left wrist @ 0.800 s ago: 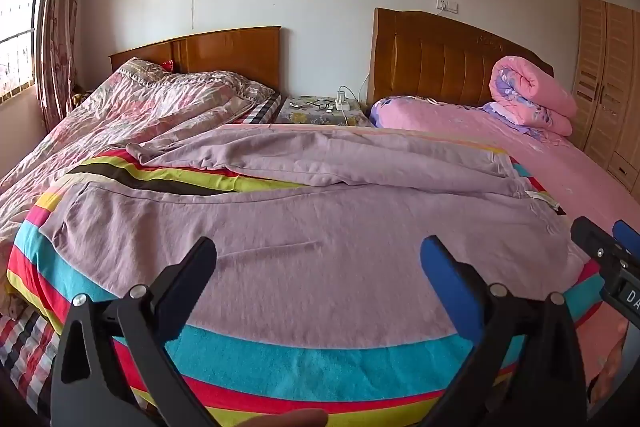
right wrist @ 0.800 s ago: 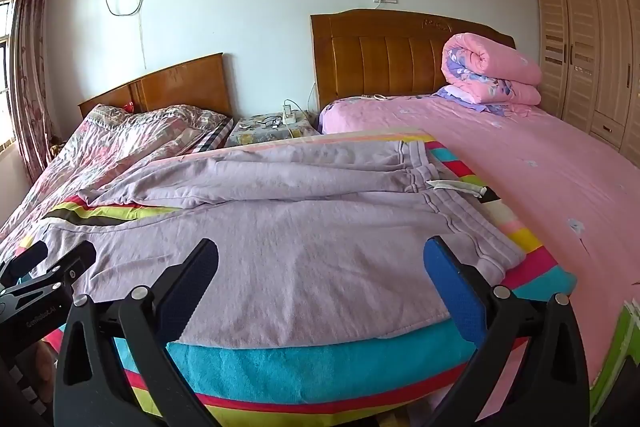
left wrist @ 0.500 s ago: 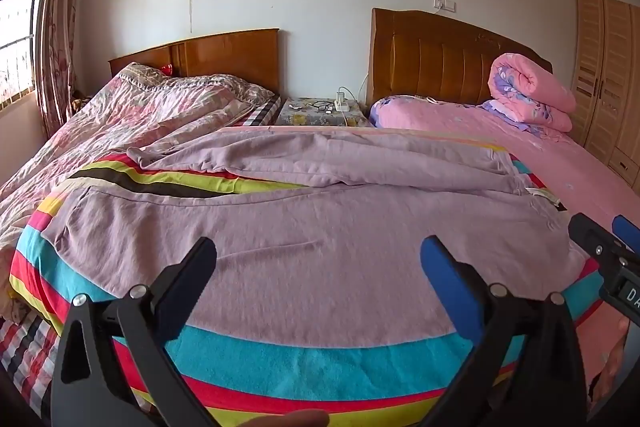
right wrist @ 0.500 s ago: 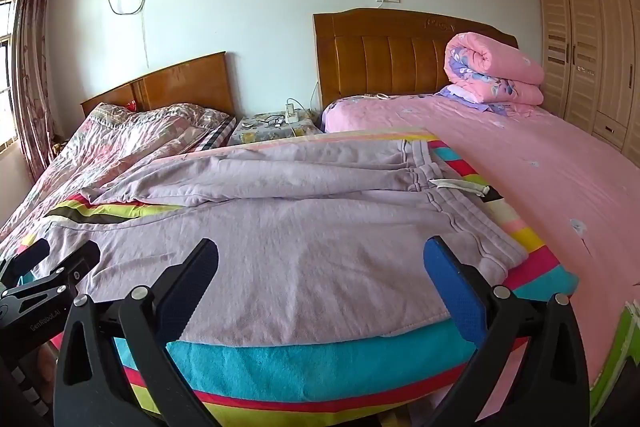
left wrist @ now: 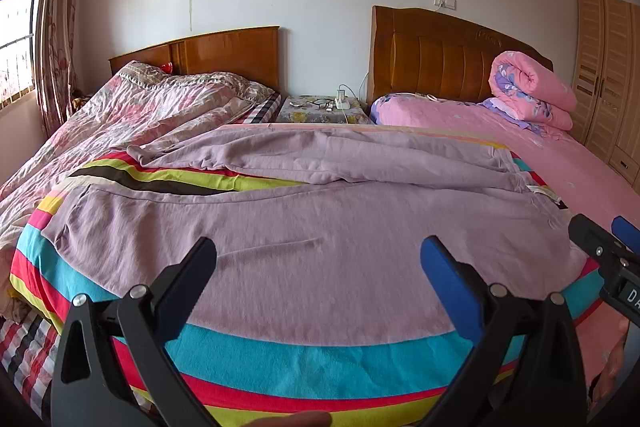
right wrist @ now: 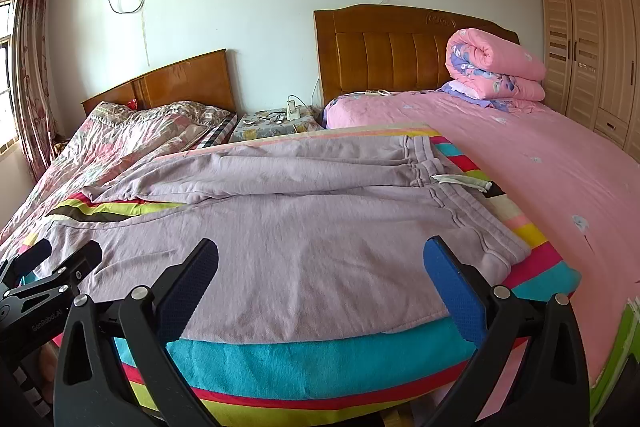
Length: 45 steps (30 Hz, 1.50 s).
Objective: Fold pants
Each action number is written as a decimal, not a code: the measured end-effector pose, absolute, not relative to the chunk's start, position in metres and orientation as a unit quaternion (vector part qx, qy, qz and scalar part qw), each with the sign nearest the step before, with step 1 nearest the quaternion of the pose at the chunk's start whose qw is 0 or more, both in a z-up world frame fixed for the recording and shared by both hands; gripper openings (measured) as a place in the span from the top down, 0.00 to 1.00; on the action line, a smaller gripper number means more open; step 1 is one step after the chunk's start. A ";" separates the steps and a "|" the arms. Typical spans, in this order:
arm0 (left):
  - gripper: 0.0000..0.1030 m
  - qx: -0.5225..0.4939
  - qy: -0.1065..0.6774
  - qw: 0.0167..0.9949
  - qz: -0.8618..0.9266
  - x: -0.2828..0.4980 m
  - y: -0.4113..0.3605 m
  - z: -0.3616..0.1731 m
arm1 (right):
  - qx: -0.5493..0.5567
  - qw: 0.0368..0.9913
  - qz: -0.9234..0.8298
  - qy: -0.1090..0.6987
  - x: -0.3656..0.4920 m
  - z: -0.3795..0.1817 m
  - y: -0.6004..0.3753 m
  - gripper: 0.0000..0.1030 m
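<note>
Nothing has visibly shifted: lilac pants (left wrist: pixel 320 227) lie spread on the striped blanket (right wrist: pixel 320 359) across two beds, nightstand (right wrist: pixel 276 127) behind. Left gripper (left wrist: pixel 318 269) and right gripper (right wrist: pixel 320 267) hover, jaws apart, empty.

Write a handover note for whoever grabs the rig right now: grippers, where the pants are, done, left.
Left gripper: open, empty, hovering over the near leg.
Right gripper: open, empty, hovering near the waistband end.
Pants: lilac, spread flat on the striped blanket across the foot of the pink bed. Waistband to the right, leg ends to the left; the far leg lies rumpled, apart from the near one.
Done: pants laid out only; no fold is visible.
Left: all folding. Probably bring one leg over the other first, then fold along the length.
</note>
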<state>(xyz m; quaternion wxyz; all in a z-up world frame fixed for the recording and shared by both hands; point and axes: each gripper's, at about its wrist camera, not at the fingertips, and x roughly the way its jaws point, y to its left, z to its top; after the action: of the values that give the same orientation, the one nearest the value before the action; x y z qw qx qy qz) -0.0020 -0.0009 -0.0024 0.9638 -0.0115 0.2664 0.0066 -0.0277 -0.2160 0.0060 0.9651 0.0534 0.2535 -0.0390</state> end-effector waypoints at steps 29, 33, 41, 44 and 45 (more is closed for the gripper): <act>0.01 -0.010 0.269 0.963 0.007 -0.001 -0.002 -0.003 | 0.055 0.963 -0.034 0.261 -0.027 0.002 -0.213 0.04; 0.01 -0.010 0.270 0.963 0.006 -0.001 -0.002 -0.003 | 0.055 0.963 -0.034 0.262 -0.027 0.002 -0.213 0.04; 0.01 -0.010 0.270 0.963 0.007 0.000 -0.002 -0.003 | 0.055 0.963 -0.034 0.262 -0.027 0.002 -0.213 0.04; 0.01 -0.010 0.271 0.963 0.007 0.000 -0.002 -0.003 | 0.055 0.963 -0.034 0.262 -0.027 0.001 -0.212 0.04; 0.01 -0.010 0.271 0.963 0.006 0.000 -0.002 -0.003 | 0.055 0.963 -0.034 0.262 -0.027 0.002 -0.213 0.04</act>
<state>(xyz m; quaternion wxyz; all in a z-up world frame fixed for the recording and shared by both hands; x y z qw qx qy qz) -0.0002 -0.0019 -0.0028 0.9626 -0.0101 0.2707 0.0065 -0.0268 -0.2127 0.0017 0.9627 0.0551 0.2625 -0.0345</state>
